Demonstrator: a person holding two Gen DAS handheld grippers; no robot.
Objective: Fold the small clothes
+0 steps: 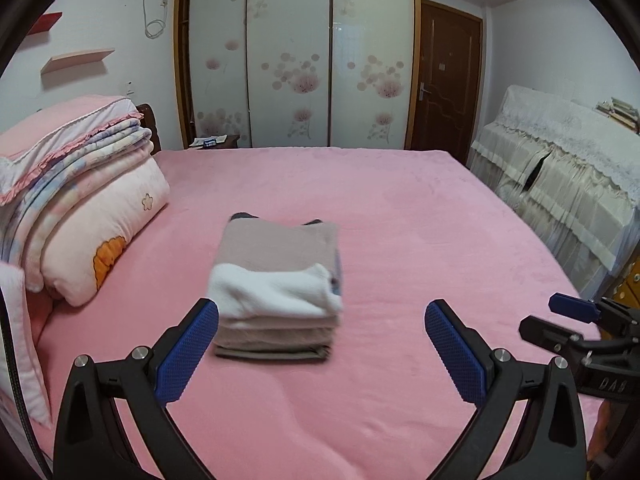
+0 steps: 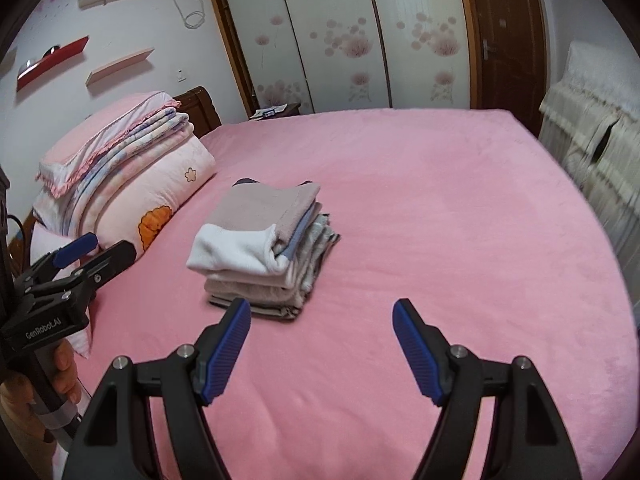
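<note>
A stack of folded small clothes (image 1: pixel 276 280) (image 2: pixel 260 240) lies in the middle of the pink bed (image 1: pixel 400 220) (image 2: pixel 440 220), with a white-and-dusty-pink piece on top and grey and striped pieces beneath. My left gripper (image 1: pixel 321 306) is open and empty, held above the bed just short of the stack. It also shows at the left edge of the right wrist view, left gripper (image 2: pixel 108 246), with a hand (image 2: pixel 64 368) on its handle. My right gripper (image 2: pixel 321 304) is open and empty too, to the right of the stack and short of it. In the left wrist view the right gripper (image 1: pixel 552 318) appears at the far right.
A pile of folded quilts and a pillow (image 1: pixel 80 200) (image 2: pixel 132 184) sits at the head of the bed, left of the stack. Sliding wardrobe doors (image 1: pixel 296 60) and a brown door (image 1: pixel 448 80) stand behind. Cloth-covered furniture (image 1: pixel 560 168) lines the right side.
</note>
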